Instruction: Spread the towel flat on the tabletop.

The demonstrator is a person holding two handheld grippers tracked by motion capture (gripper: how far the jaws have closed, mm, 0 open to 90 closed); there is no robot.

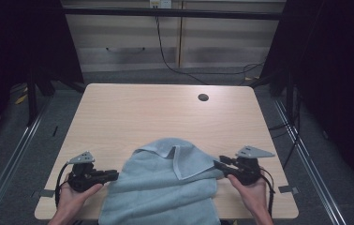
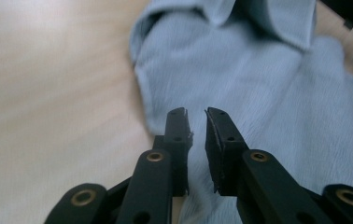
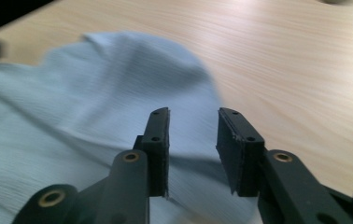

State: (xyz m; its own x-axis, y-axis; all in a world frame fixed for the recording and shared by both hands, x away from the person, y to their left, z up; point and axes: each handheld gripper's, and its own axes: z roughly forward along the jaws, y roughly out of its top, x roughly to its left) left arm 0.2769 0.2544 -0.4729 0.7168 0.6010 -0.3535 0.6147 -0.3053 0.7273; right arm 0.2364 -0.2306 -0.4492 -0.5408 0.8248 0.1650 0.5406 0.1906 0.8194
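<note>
Here, a pale blue towel [image 1: 165, 187] lies crumpled at the near edge of the wooden table [image 1: 133, 112], spilling over that edge, with one corner folded back on top. The left gripper [image 1: 114, 175] sits at the towel's left edge, jaws a narrow gap apart and gripping nothing. The right gripper [image 1: 216, 164] reaches the towel's right edge, jaws parted wider and also empty. Farther off, a dark round cable hole [image 1: 203, 97] marks the tabletop's far right.

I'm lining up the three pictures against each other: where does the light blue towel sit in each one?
High view: towel at bottom centre, between both tools.
Left gripper view: towel fills the right, beyond the jaws.
Right gripper view: towel fills the left.
Shared landmark: the wooden table, pale beside the towel in every view.
</note>
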